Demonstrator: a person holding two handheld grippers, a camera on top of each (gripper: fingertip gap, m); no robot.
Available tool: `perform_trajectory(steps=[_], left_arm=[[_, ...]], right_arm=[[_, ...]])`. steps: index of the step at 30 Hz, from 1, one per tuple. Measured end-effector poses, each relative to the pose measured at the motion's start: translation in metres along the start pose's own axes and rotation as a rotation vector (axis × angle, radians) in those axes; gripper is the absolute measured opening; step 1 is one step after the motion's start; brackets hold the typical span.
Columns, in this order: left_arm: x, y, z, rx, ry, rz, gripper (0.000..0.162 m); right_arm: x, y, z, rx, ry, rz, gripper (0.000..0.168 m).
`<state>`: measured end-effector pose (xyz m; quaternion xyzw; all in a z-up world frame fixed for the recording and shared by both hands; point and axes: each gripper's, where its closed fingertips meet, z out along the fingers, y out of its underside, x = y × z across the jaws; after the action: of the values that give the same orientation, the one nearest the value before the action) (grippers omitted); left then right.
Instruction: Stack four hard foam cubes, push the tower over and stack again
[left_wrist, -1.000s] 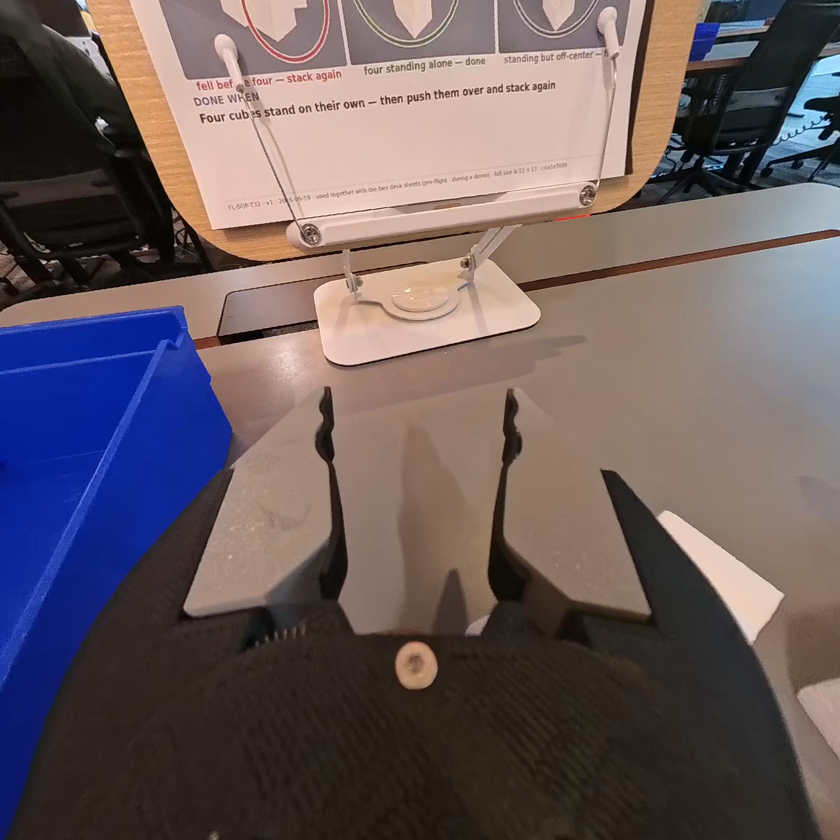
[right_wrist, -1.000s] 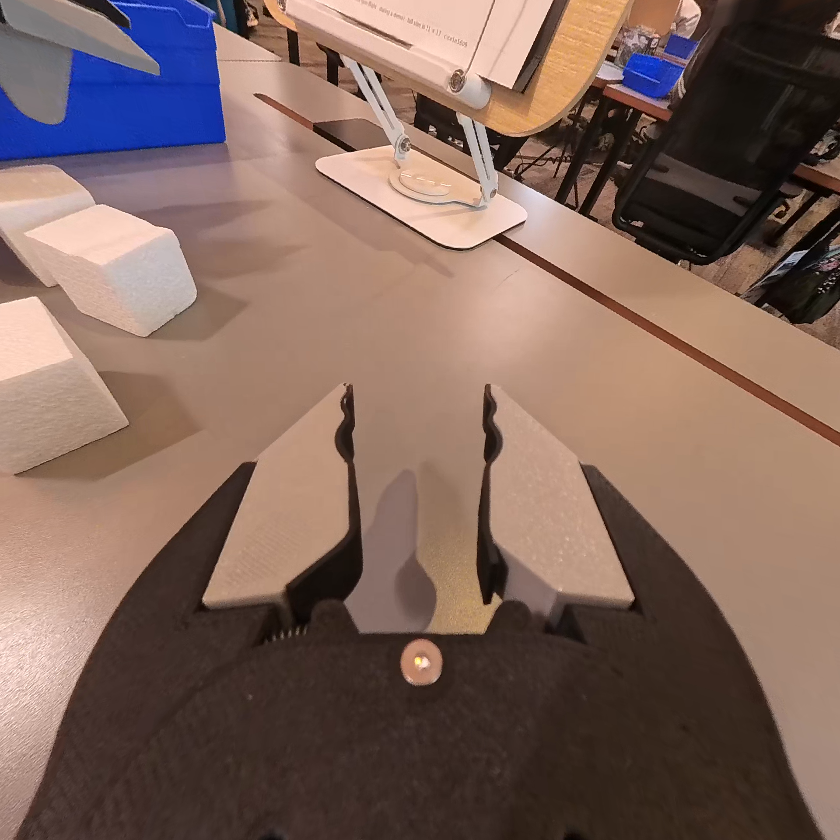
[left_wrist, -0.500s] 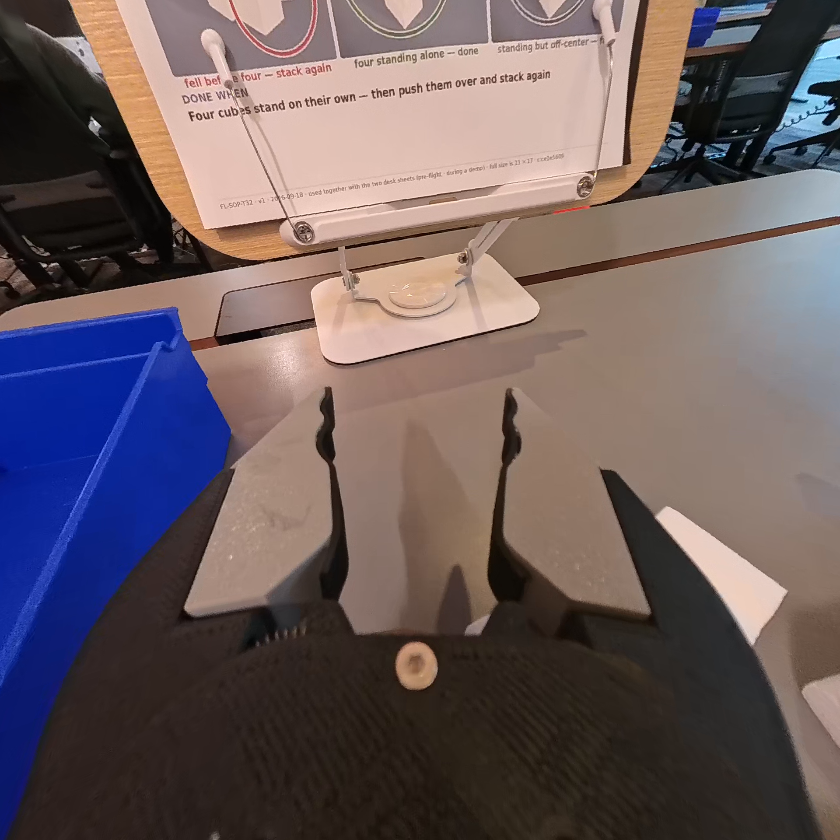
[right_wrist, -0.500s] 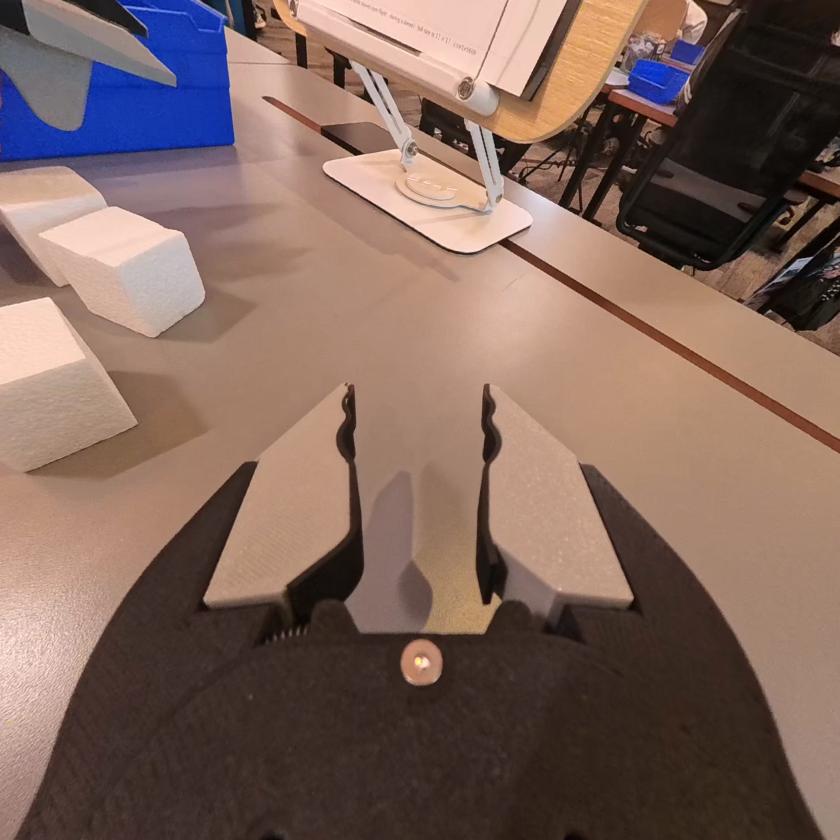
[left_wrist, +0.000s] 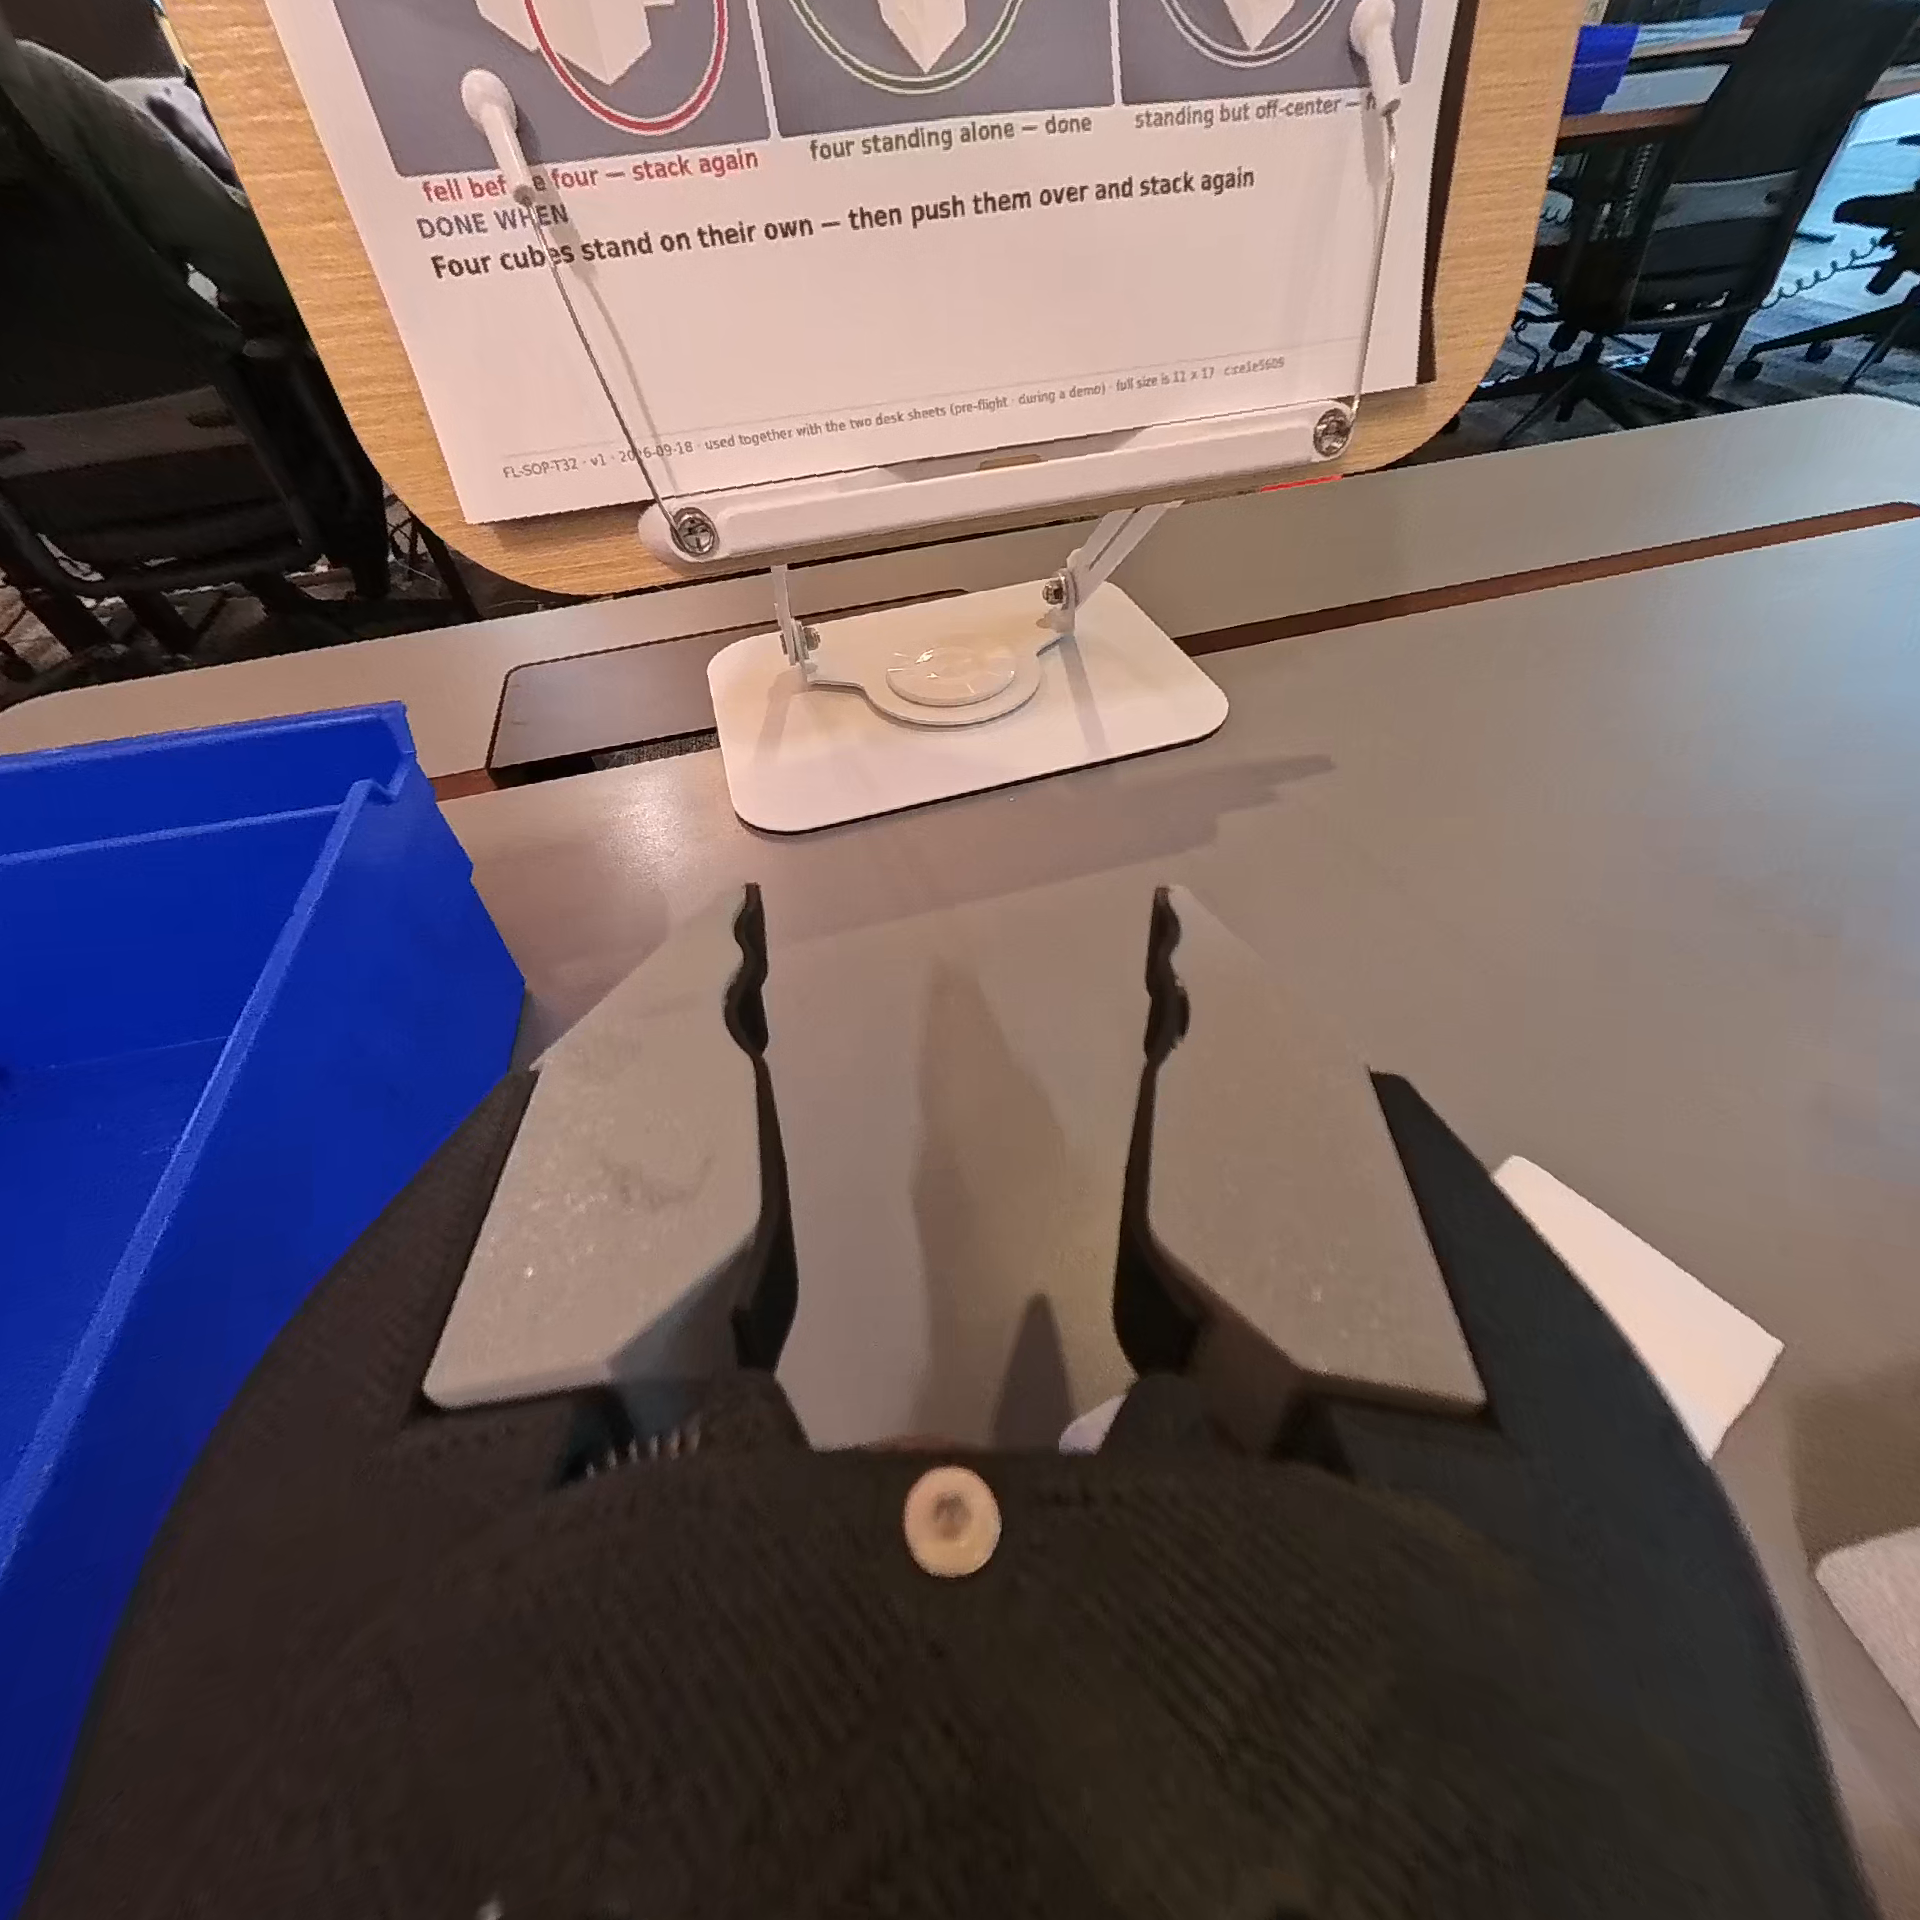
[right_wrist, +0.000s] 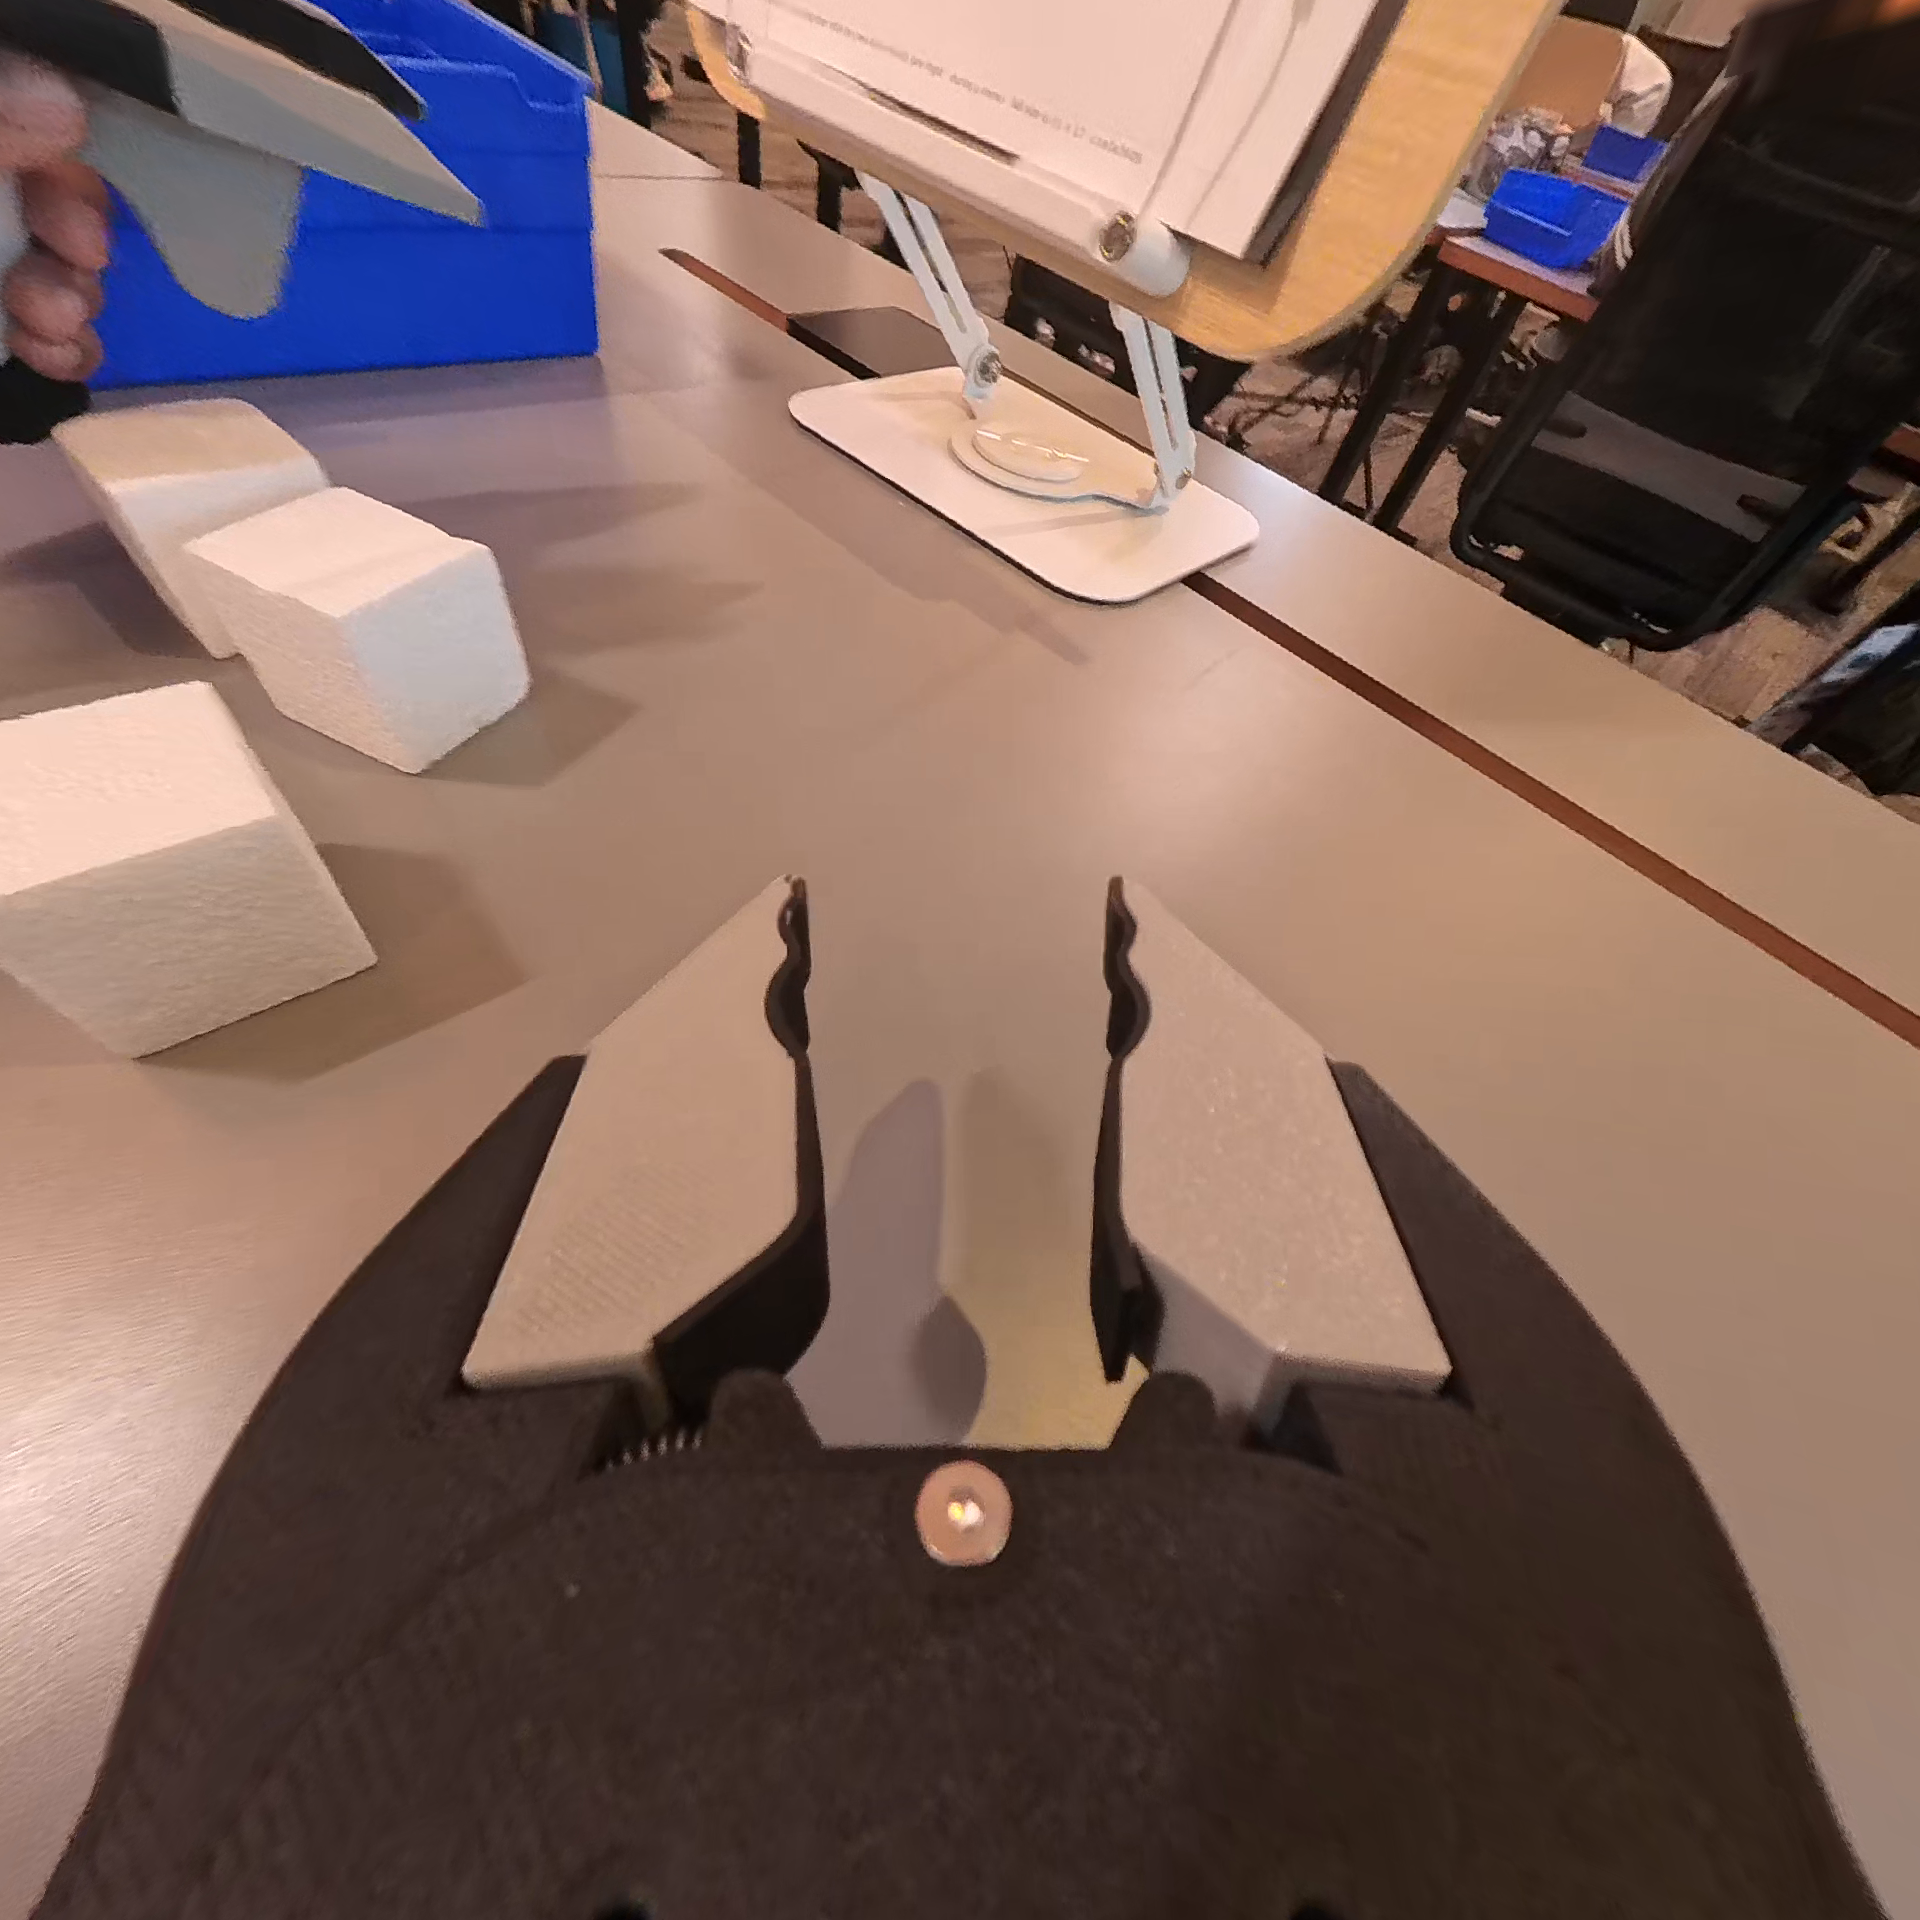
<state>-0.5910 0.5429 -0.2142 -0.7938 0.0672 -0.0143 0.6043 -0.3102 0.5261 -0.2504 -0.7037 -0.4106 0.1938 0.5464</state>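
Both grippers have crept forward; left gripper (left_wrist: 954, 914) and right gripper (right_wrist: 954, 904) gape empty, three foam cubes (right_wrist: 358, 623) apparently unstacked near the table's (right_wrist: 1039, 748) left edge.

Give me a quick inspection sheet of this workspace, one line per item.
Surface: grey table, brown seam strip along its far side.
Job's things: three white foam cubes lying loose in the right wrist view, none stacked; a fourth is not clearly seen.
Clutter: blue bin at the left; white document stand holding a printed sheet.
Grippers: left hand-held gripper open, empty; right hand-held gripper open, empty.
Cables: dangling cords beyond the table, behind the stand.
Surroundings: black office chairs, other desks with blue bins.
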Motion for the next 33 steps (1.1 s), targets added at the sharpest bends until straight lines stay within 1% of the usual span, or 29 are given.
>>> perform_trajectory(steps=[4, 6, 8, 9, 11, 13, 15, 16, 20, 22, 24, 26, 27, 28, 29, 30, 32, 33], left_arm=[[-0.001, -0.003, -0.002, 0.01, 0.002, -0.005, 0.072], [-0.001, -0.004, -0.003, 0.015, 0.005, -0.013, 0.071], [-0.001, -0.004, -0.003, 0.012, 0.008, -0.016, 0.071], [0.0, -0.003, -0.002, 0.009, 0.01, -0.016, 0.071], [0.0, -0.002, -0.002, 0.003, 0.011, -0.014, 0.071], [0.0, -0.002, -0.002, 0.005, 0.008, -0.012, 0.071], [0.0, -0.003, -0.002, 0.008, 0.008, -0.017, 0.071], [-0.001, -0.003, -0.002, 0.007, 0.008, -0.02, 0.071], [0.0, -0.002, -0.002, 0.003, 0.009, -0.021, 0.071], [0.0, -0.002, -0.002, 0.002, 0.009, -0.018, 0.07], [0.001, -0.002, -0.002, 0.003, 0.009, -0.017, 0.07], [0.001, -0.002, -0.002, 0.003, 0.011, -0.018, 0.07], [0.001, -0.002, -0.002, 0.002, 0.011, -0.018, 0.07], [0.001, -0.002, -0.002, 0.001, 0.011, -0.019, 0.07], [0.001, -0.002, -0.002, 0.002, 0.012, -0.019, 0.07], [0.001, -0.002, -0.002, 0.004, 0.012, -0.019, 0.07], [0.002, -0.003, -0.002, 0.007, 0.013, -0.021, 0.07], [0.002, -0.003, -0.002, 0.007, 0.015, -0.022, 0.07]], right_arm=[[-0.018, -0.008, -0.001, 0.038, -0.084, -0.015, 0.057], [-0.036, -0.014, -0.003, 0.07, -0.164, -0.039, 0.057], [-0.062, -0.022, -0.008, 0.113, -0.284, -0.071, 0.055], [-0.079, -0.026, -0.013, 0.137, -0.359, -0.094, 0.052], [-0.116, -0.035, -0.028, 0.191, -0.53, -0.129, 0.033], [-0.145, -0.044, -0.042, 0.231, -0.657, -0.13, 0.014], [-0.169, -0.05, -0.05, 0.241, -0.738, -0.126, 0.008], [-0.178, -0.05, -0.05, 0.233, -0.752, -0.134, 0.007], [-0.203, -0.032, -0.031, 0.102, -0.717, -0.194, 0.003], [-0.203, -0.02, -0.015, 0.02, -0.628, -0.226, 0.0], [-0.185, -0.01, 0.004, -0.042, -0.479, -0.25, 0.0], [-0.143, 0.0, 0.022, -0.119, -0.238, -0.251, 0.0], [-0.122, 0.005, 0.026, -0.149, -0.151, -0.25, 0.0], [-0.107, 0.008, 0.027, -0.158, -0.101, -0.242, 0.0], [-0.098, 0.008, 0.026, -0.149, -0.081, -0.221, 0.001], [-0.093, 0.006, 0.024, -0.133, -0.094, -0.185, 0.006], [-0.093, 0.002, 0.018, -0.098, -0.15, -0.093, 0.015], [-0.093, 0.0, 0.015, -0.081, -0.168, -0.055, 0.016]])
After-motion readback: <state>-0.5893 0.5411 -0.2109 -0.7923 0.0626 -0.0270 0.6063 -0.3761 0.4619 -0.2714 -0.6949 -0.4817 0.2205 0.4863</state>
